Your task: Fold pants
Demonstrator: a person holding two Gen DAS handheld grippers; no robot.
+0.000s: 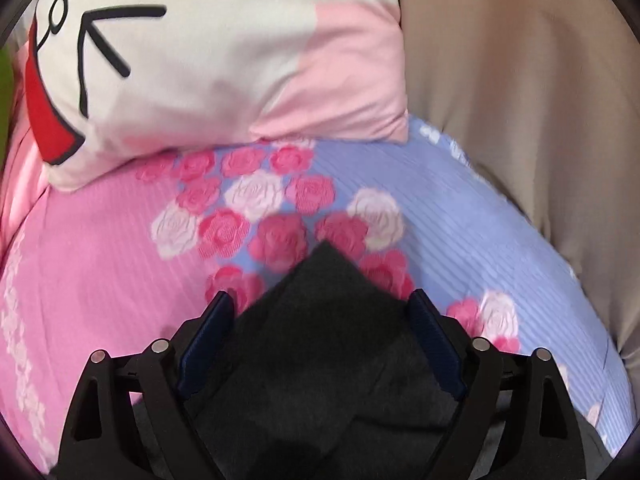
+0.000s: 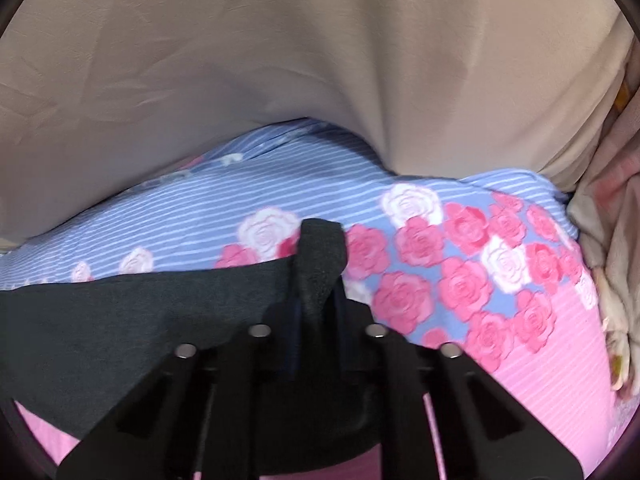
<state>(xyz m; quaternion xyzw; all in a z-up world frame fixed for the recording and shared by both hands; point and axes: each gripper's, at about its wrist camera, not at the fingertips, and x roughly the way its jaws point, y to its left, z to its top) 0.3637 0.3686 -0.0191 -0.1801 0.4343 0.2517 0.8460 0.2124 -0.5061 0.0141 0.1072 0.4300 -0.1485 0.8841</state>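
The pants are dark charcoal fabric lying on a floral bedsheet. In the left wrist view a pointed corner of them lies between the two blue pads of my left gripper, whose jaws stand wide apart and do not press the cloth. In the right wrist view my right gripper is shut on a bunched fold of the pants, with the rest of the cloth spreading left, lifted slightly off the sheet.
The bedsheet is pink and blue with rose prints. A white and pink cartoon pillow lies at the far side. A beige cover rises behind the sheet. A crumpled pale blanket lies at the right.
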